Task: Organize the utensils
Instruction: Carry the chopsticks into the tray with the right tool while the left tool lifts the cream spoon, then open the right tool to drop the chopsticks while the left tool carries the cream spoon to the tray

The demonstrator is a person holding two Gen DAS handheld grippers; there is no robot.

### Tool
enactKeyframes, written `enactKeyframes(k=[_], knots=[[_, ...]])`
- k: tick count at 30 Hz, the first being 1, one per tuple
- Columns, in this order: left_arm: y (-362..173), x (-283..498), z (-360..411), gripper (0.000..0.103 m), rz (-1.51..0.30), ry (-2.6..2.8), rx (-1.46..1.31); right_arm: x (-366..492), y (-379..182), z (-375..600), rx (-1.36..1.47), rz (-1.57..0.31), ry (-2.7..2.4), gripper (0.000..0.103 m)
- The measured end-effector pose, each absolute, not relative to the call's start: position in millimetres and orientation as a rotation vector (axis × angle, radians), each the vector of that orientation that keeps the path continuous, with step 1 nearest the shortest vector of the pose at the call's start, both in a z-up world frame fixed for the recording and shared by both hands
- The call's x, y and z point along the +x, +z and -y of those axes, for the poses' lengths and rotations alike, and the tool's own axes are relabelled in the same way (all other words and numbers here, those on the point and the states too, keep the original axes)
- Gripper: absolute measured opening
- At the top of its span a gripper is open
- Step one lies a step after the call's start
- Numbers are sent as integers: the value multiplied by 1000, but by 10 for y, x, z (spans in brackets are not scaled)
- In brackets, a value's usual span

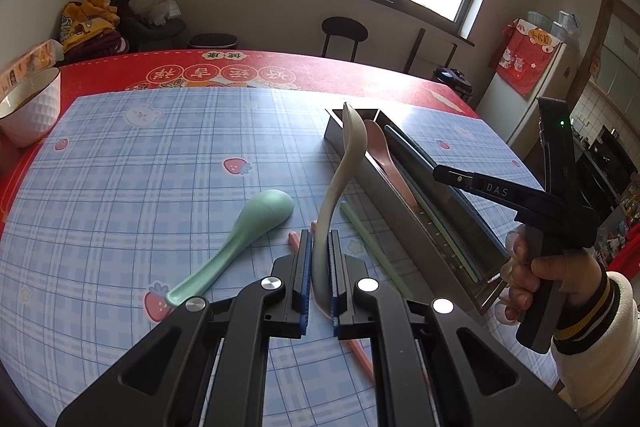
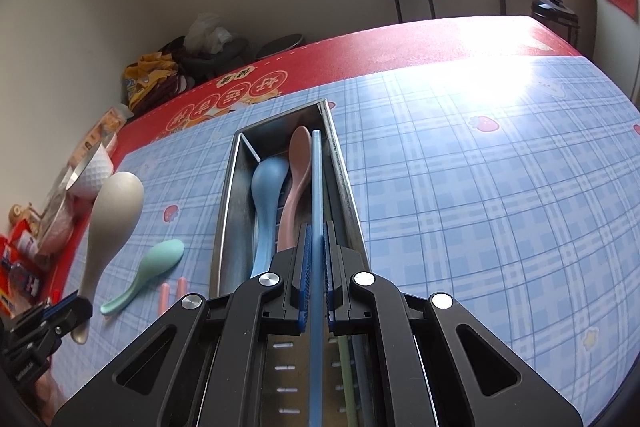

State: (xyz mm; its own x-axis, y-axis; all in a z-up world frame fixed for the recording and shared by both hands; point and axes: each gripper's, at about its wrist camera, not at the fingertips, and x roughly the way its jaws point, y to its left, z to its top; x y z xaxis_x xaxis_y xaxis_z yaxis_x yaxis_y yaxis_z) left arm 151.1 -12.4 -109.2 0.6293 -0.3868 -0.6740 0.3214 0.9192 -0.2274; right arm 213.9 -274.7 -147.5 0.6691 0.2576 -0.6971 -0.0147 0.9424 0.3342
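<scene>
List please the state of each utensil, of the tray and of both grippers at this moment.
Beige spoon: held in the air by the left gripper.
Blue chopstick: held by the right gripper, over the tray.
Blue spoon: lying in the tray.
Pink spoon: lying in the tray.
Green spoon: lying on the table.
Green chopstick: lying on the table beside the tray.
Pink chopsticks: lying on the table.

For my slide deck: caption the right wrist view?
Right gripper holds a blue chopstick over the metal tray with two spoons inside.
</scene>
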Motion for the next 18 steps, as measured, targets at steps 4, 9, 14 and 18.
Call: enactKeyframes(k=[4,9,14,18], knots=[[-1095,1517,160,8,-798,-407,-80,2122,-1479,2725,300,-821,161,6],[-1078,1527,225,8,-799,-405,-69,2126,-1475,2741,309,-819,170,6],[-1065,1520,305,8,-798,-409,-62,2112,-1468,2780,328,-815,183,7],[-1046,1523,357,8,-799,-413,-59,2050,-1431,2792,309,-798,218,8]])
